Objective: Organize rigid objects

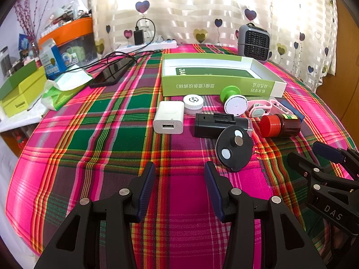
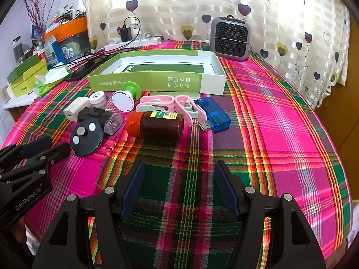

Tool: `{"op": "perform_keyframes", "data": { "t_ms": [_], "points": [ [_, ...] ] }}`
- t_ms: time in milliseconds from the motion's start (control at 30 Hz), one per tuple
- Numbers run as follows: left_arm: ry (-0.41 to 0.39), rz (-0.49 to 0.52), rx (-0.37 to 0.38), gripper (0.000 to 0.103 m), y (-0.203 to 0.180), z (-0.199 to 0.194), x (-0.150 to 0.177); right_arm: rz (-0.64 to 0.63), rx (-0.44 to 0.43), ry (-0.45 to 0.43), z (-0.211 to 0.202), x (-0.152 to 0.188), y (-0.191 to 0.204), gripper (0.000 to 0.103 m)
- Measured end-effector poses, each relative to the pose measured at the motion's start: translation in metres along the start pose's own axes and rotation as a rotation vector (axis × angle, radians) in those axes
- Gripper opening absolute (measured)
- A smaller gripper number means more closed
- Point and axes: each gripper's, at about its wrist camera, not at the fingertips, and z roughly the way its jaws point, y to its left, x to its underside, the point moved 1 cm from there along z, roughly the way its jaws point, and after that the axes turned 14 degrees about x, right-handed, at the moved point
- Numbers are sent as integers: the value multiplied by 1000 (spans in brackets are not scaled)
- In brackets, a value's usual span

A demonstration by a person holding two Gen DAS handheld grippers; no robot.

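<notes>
- Plaid tablecloth (image 2: 280, 116) is covering everything, heart curtain (image 2: 179, 4) hanging behind.
- Left gripper (image 1: 179, 177) and right gripper (image 2: 178, 177) are both hovering wide apart, holding nothing.
- Brown bottle (image 2: 157, 126), black disc (image 2: 86, 137), white charger (image 1: 168, 121) are sitting just before the green box (image 2: 157, 81).

The left gripper (image 1: 179, 186) hangs low over the table with its jaws spread wide and nothing between them; its blue-padded fingers (image 1: 147, 190) point forward and slightly inward. The right gripper (image 2: 179, 186) sits beside it at much the same height, jaws likewise wide apart and empty; its fingers (image 2: 225, 190) carry the same dark blue ribbed pads. Each gripper shows at the edge of the other's view, level and close alongside; neither touches anything.
</notes>
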Motion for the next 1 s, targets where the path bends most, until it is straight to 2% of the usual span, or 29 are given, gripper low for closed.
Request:
{"op": "perform_keyframes", "data": {
  "t_ms": [667, 900, 1000],
  "points": [
    [6, 1, 17, 44, -1, -4, -3, -26, -25, -6, 1, -1, -3, 65],
    [27, -6, 79, 43, -1, -4, -7, -115, -116, -8, 7, -7, -7, 65],
    [41, -7, 130, 43, 1, -5, -7, -158, -168, -11, 11, -12, -8, 65]
  ]
}}
